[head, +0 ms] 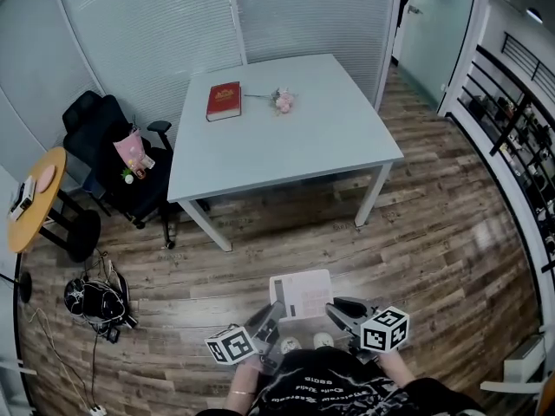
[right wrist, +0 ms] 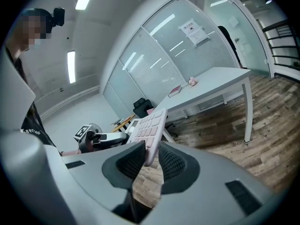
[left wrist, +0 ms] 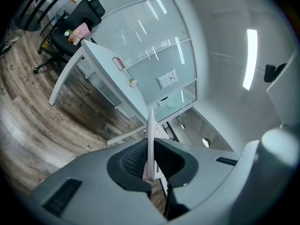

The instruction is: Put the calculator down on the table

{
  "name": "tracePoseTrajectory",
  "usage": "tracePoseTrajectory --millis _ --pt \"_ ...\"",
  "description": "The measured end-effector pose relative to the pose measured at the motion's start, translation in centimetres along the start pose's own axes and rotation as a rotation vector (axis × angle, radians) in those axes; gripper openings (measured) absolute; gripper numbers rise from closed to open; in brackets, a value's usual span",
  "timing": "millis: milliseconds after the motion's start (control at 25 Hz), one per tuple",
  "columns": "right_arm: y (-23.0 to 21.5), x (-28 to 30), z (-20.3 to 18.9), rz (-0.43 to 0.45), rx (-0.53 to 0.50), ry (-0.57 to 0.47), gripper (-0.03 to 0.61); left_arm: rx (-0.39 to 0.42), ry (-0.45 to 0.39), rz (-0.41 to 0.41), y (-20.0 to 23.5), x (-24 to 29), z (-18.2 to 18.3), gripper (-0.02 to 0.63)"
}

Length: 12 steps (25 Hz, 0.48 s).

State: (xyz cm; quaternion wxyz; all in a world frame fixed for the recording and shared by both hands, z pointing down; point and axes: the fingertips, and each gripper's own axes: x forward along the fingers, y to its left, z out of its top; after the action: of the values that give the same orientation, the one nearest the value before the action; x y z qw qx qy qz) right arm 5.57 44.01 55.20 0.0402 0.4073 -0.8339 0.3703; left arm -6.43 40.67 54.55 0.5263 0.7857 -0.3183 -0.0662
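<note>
The calculator is up in the air, close in front of the person and above the wood floor. It is white with pale pink keys. It is not on the table, which stands well away from it.

The left gripper holds the calculator's left side. In the left gripper view the calculator shows edge-on, like a thin white strip. The two dark pads are almost together and squeeze it from both sides.

The right gripper holds the other side. In the right gripper view a bottom corner of the calculator sits between the pads, which are a little way apart and press on it. The keys face up and to the left.

The table is big and pale. A red book lies near its far edge, with some pink flowers just beside it.

A black chair stands at the table's left side. A small round orange table is farther left. A black bag lies on the floor below it.
</note>
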Motion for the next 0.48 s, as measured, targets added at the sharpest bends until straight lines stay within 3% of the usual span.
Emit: tracePoseTrajectory --millis 480 --pt "0.3 4.3 -0.1 -0.017 0.033 -0.03 0.094 0.037 0.022 0.052 3.1 -0.6 3.2 0.055"
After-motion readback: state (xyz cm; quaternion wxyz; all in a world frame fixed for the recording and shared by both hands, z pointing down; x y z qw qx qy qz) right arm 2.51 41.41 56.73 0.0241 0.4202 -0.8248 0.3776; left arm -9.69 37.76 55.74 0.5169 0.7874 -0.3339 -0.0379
